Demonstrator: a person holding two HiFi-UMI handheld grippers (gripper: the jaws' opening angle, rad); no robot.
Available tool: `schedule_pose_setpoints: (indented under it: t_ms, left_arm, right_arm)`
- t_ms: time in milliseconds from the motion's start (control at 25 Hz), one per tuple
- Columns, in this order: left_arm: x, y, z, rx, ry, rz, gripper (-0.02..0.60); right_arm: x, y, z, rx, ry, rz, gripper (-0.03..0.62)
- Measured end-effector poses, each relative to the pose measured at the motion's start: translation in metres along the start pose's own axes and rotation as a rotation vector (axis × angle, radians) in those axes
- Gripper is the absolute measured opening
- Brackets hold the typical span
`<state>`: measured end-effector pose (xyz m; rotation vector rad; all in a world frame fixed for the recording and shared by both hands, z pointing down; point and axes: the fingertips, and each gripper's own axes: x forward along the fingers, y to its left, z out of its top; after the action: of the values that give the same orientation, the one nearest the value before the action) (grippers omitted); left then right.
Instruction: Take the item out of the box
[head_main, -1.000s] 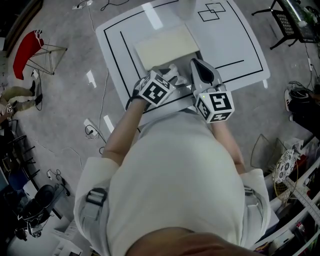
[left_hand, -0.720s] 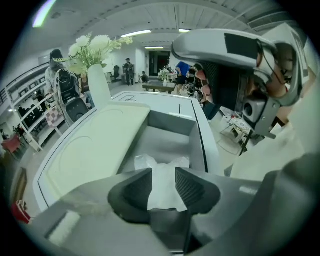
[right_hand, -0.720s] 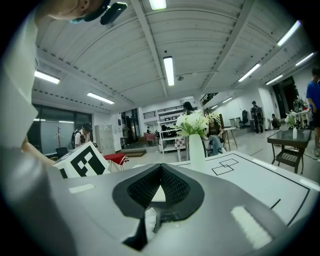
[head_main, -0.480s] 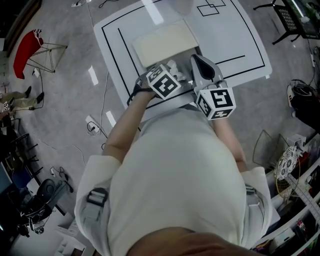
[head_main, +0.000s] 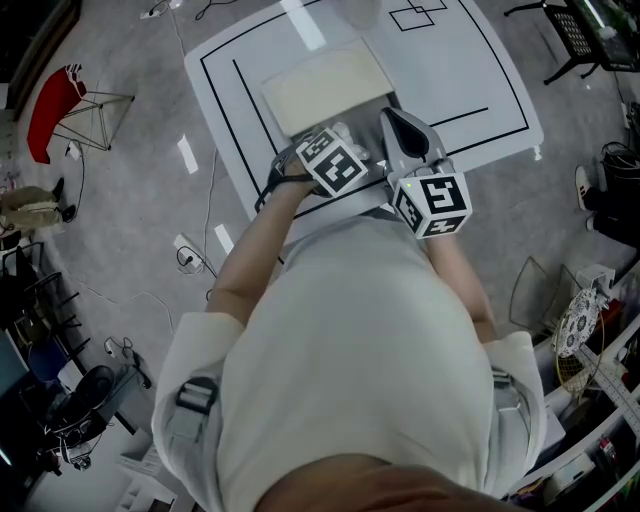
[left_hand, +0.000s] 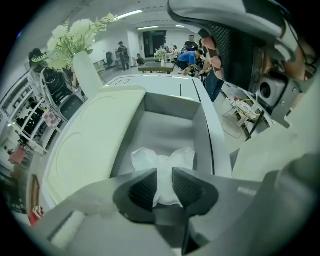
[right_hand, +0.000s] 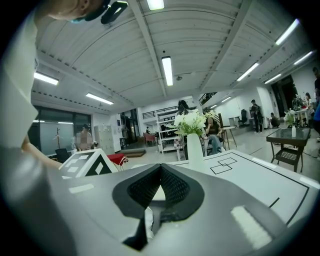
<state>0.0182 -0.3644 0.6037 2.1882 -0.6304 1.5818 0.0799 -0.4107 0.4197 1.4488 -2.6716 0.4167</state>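
Seen from the head view, the white black-lined tabletop (head_main: 480, 80) carries the open grey box (head_main: 390, 104), its cream lid (head_main: 325, 88) folded back toward 11 o'clock. The left gripper (head_main: 338, 150) dips inside and the right gripper (head_main: 398, 125) sits at the box's 3 o'clock edge. In the left gripper view the fingers (left_hand: 142, 190), just closing, straddle the crumpled white plastic-wrapped item (left_hand: 167, 157) on the box floor without clearly pinching it. It is best to squeeze its bunched middle, then lift straight up. In the right gripper view the fingers (right_hand: 175, 187) meet tip to tip, with nothing discernibly held.
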Motion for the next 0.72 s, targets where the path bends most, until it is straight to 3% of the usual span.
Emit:
schedule_pose_setpoints:
  t_ms: [360,720]
  left_arm:
    - [-0.008,0.004,0.002,0.001,-0.066,0.019,0.017]
    - [-0.026,0.002,0.001,-0.033,-0.145,0.029,0.009]
  right_arm:
    - [-0.002,0.011,0.0,-0.022,0.005,0.009,-0.002]
    - [-0.015,0.022,-0.006,-0.031,0.005,-0.013,-0.002]
